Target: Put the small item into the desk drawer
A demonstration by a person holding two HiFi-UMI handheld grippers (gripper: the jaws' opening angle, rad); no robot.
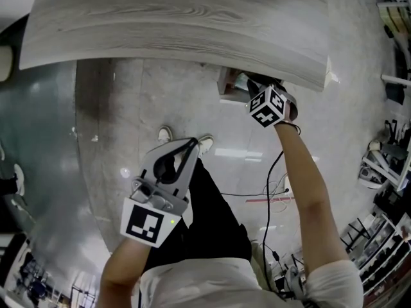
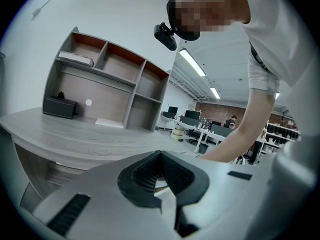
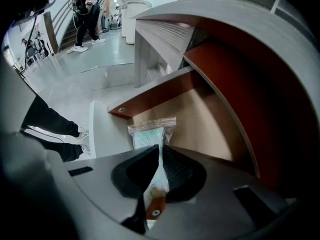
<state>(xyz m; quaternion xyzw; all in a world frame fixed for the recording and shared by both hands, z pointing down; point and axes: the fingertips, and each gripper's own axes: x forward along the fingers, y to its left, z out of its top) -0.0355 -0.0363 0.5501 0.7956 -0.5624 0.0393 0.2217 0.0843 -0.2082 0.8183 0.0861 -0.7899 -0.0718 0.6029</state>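
Now, bag inside right tool

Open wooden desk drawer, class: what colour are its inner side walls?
Reddish-brown; the desk drawer shows best in the right gripper view.

Left gripper and right gripper — grey, black ribbed pads, black-and-white marker cubes; white short sleeves; black trousers.
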